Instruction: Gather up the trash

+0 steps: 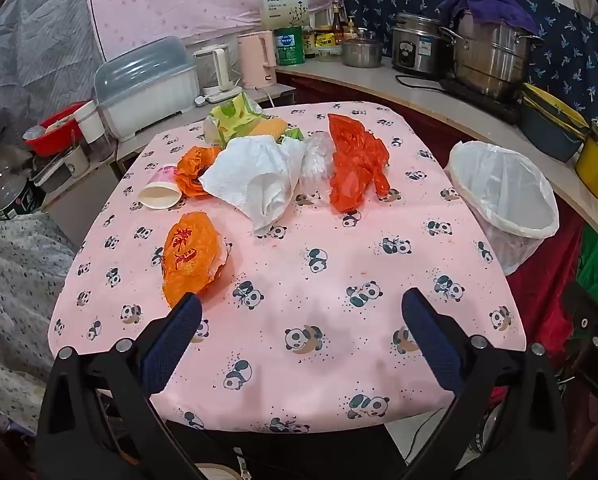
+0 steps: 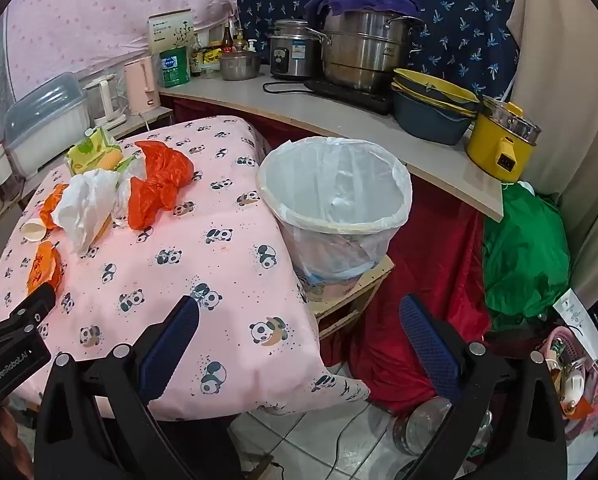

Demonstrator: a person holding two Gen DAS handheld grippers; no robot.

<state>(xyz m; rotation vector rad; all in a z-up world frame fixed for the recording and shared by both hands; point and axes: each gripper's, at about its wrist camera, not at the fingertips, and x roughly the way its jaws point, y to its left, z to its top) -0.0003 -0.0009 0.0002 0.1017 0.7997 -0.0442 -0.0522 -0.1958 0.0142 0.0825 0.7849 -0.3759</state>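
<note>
My left claw (image 1: 297,312) hangs low in the frame over the near edge of the bench (image 1: 339,380), spread wide and holding nothing, panda-print cloth showing between its blue pads. My right claw (image 2: 299,316) is released too, nothing in it, straddling the bench's right corner with red cloth and tiled floor below.

Just past my left finger in the left wrist view lies a crumpled orange bag (image 1: 193,258) with red lettering, nearest of the trash, lower left of centre. Beyond it, mid-frame, a heap: a white paper cup (image 1: 160,196) tipped on its side at the left, another orange wrapper (image 1: 195,170) touching it, then a big white crumpled paper towel (image 1: 259,176) in the middle. Right of that a clear plastic scrap (image 1: 315,158), and a red plastic bag (image 1: 355,164) stretched out, right of centre. Behind the heap, a green-yellow packet (image 1: 235,116) at the far edge.

In the right wrist view, dead centre, the trash bin (image 2: 335,184) with its white liner stands just beside the bench's right edge, on a low wooden stand.

Farther off, upper frame, a counter (image 2: 299,112) carries a large steel pot (image 2: 363,56) with a purple cloth on top, a rice cooker (image 2: 291,58) and a yellow pot (image 2: 503,144).
</note>
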